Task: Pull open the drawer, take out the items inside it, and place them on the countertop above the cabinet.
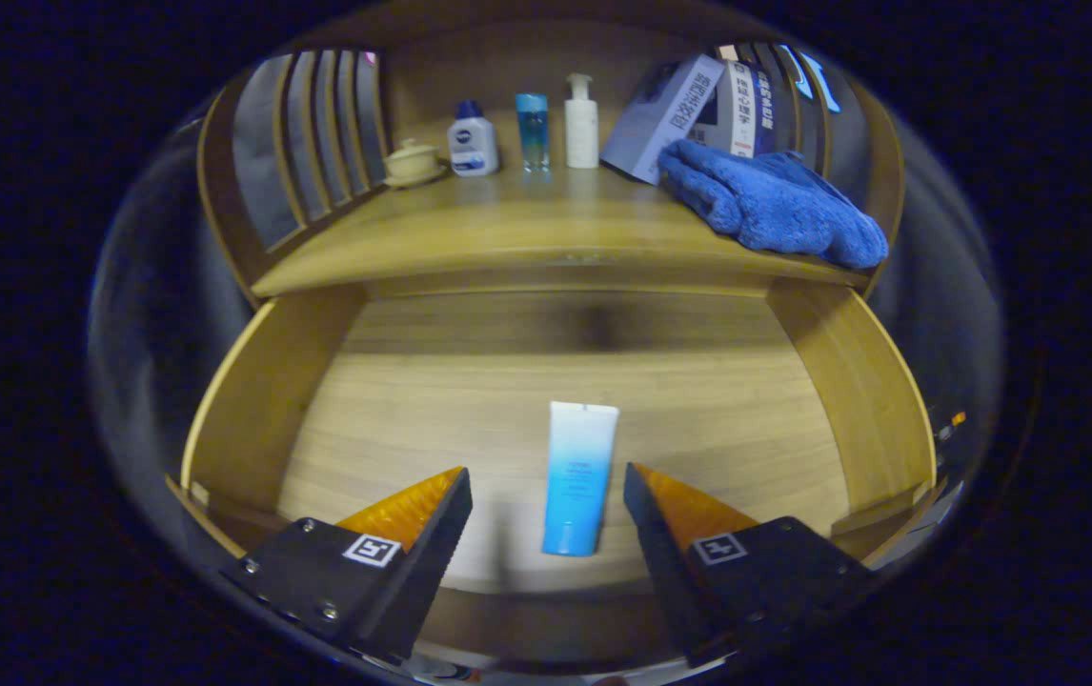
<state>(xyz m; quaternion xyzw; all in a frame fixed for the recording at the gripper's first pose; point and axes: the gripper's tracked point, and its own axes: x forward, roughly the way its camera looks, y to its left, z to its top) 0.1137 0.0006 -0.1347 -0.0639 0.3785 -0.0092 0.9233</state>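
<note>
One white-to-blue plastic tube (580, 476) lies flat near the front edge of the open wooden drawer (260, 400), between the spread fingers of the gripper (547, 494), touching neither. The drawer's back edge sits in shadow under the wooden countertop (508, 233); bare floor lies all around the tube. Along the countertop's back edge stand three bottles (535, 131) and one small lidded pot (412, 162); at its right corner a blue towel (775, 205) partly covers two boxes (689, 110).
</note>
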